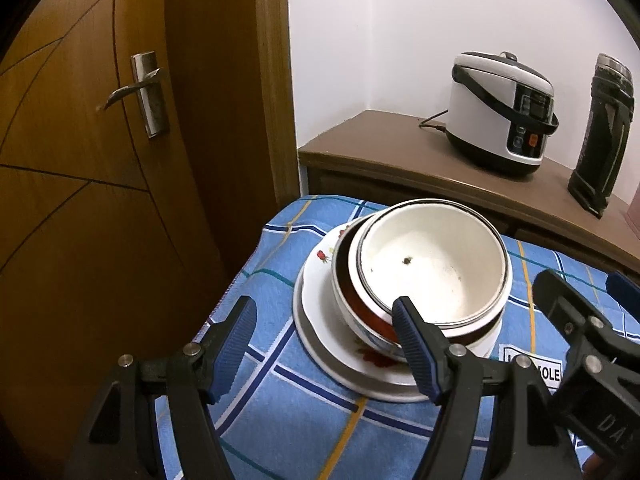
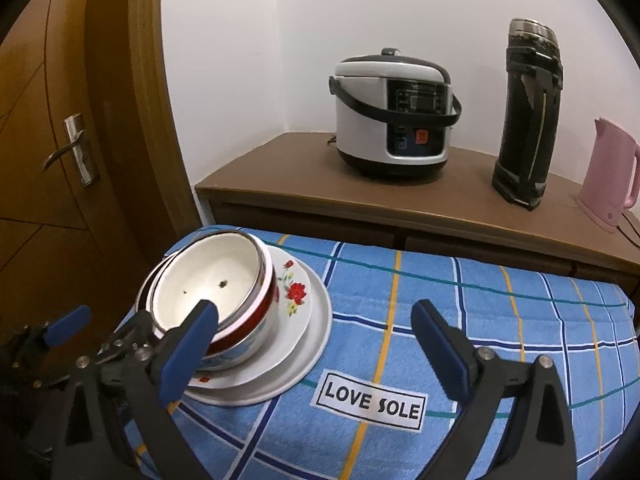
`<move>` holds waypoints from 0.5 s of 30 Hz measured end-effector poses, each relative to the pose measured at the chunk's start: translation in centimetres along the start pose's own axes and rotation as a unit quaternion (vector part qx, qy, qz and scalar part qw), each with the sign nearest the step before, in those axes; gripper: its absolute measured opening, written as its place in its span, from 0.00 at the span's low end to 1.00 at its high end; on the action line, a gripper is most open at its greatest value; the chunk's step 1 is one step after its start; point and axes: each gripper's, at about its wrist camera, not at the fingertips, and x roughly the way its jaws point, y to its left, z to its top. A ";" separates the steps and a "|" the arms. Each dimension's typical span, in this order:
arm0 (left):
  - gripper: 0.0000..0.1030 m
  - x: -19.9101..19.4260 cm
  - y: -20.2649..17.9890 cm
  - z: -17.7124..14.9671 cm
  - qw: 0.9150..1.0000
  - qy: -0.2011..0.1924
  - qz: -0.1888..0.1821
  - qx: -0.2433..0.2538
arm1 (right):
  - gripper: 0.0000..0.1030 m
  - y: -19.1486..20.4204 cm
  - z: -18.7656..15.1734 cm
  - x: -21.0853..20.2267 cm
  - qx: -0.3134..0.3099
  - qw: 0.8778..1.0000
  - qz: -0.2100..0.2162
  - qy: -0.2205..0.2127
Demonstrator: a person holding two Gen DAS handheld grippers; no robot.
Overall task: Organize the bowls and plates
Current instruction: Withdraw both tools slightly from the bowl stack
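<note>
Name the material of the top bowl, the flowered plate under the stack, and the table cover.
Top bowl: likely enamelled metal, matte cream inside, with a thin dark rim and a chipped-looking speck.
Flowered plate: glazed ceramic or porcelain by its glossy white surface and printed red roses; melamine is possible.
Table cover: woven cloth, matte blue plaid with a sewn label.

— What's the room like?
— White walls meeting in a corner, and a wooden door [image 1: 100, 152] with a metal lever handle [image 1: 140, 92] on the left.
— Furniture?
— A brown cabinet [image 2: 304, 188] carrying a rice cooker [image 2: 394, 114], a dark flask [image 2: 528, 120] and what looks like a pink kettle [image 2: 610, 176].
</note>
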 end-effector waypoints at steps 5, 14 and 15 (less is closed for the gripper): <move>0.70 0.1 -0.3 0.0 1.000 0.001 0.002 0.006 | 0.96 0.0 0.0 0.3 -0.001 1.000 0.001 0.003; 0.71 0.7 0.5 0.2 1.000 0.003 0.003 -0.006 | 0.96 -0.4 0.0 1.0 0.005 1.000 0.007 0.007; 0.71 0.8 0.6 0.3 1.000 0.003 0.004 -0.007 | 0.96 -0.5 0.0 1.1 0.004 1.000 0.008 0.007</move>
